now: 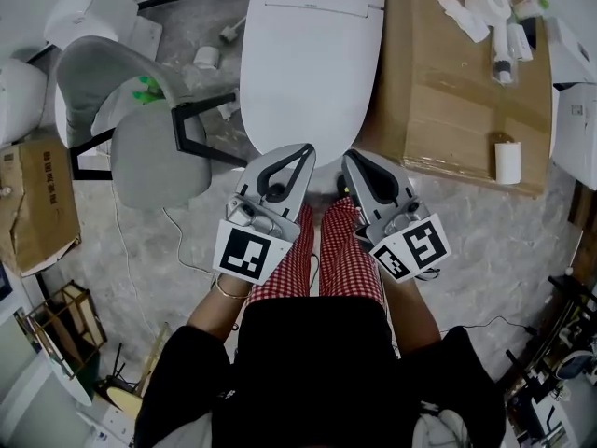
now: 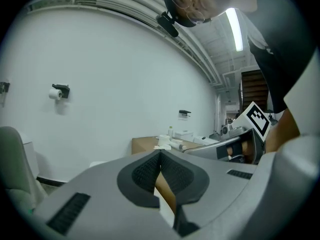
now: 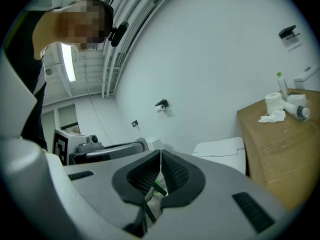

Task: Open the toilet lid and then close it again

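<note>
A white toilet with its lid (image 1: 312,49) lying flat and closed stands straight ahead in the head view. Its rear part (image 3: 222,149) shows past the right gripper's jaws. My left gripper (image 1: 304,149) hovers at the toilet's near edge, left of centre, shut with nothing between its pads. My right gripper (image 1: 351,156) is beside it at the same edge, also shut and empty. In the left gripper view the left gripper (image 2: 160,154) has its tips meeting, and the right gripper view shows the right gripper (image 3: 160,154) the same way. Neither visibly touches the lid.
A grey chair (image 1: 149,124) with a black frame stands left of the toilet. A brown cardboard box (image 1: 462,82) sits to the right, with rolls of paper and bottles (image 1: 499,26) on top. Another toilet (image 1: 19,96) and a carton (image 1: 37,203) are far left.
</note>
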`<state>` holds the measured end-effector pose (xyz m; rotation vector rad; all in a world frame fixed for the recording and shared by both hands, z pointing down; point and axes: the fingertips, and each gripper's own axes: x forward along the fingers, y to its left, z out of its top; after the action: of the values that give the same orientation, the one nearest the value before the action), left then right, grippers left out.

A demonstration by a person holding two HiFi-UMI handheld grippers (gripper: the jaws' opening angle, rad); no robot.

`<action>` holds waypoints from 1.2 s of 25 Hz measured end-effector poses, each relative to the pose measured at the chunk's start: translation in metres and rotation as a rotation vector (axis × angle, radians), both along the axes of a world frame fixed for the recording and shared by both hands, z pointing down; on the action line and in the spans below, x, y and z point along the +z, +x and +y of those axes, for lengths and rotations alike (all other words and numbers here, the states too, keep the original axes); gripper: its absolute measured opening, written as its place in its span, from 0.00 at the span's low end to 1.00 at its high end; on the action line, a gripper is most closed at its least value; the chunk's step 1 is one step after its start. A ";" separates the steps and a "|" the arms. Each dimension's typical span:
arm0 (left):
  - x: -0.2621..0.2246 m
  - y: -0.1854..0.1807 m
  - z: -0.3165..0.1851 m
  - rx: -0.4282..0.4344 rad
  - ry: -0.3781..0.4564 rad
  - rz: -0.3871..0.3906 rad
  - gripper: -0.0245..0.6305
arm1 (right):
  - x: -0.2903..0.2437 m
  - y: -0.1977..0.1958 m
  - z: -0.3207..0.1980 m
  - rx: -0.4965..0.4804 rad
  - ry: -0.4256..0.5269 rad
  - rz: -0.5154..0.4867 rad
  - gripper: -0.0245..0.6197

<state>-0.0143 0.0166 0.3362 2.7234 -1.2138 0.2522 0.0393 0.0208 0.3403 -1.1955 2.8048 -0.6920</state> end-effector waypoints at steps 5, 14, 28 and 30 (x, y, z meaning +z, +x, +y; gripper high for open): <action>0.013 -0.002 0.003 0.008 -0.006 -0.015 0.04 | 0.013 -0.003 0.003 0.004 -0.021 -0.005 0.07; 0.035 -0.004 0.000 -0.009 -0.026 -0.035 0.04 | 0.034 -0.004 0.005 0.010 -0.045 0.002 0.07; 0.072 -0.016 -0.002 -0.057 -0.070 -0.021 0.04 | 0.067 -0.003 0.006 0.027 -0.084 0.003 0.07; 0.076 -0.014 -0.001 -0.050 -0.072 -0.033 0.04 | 0.070 -0.003 0.006 0.027 -0.086 0.005 0.07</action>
<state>-0.0287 0.0155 0.4122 2.6344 -1.2542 0.3295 0.0362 0.0267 0.4108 -1.2472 2.7833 -0.8170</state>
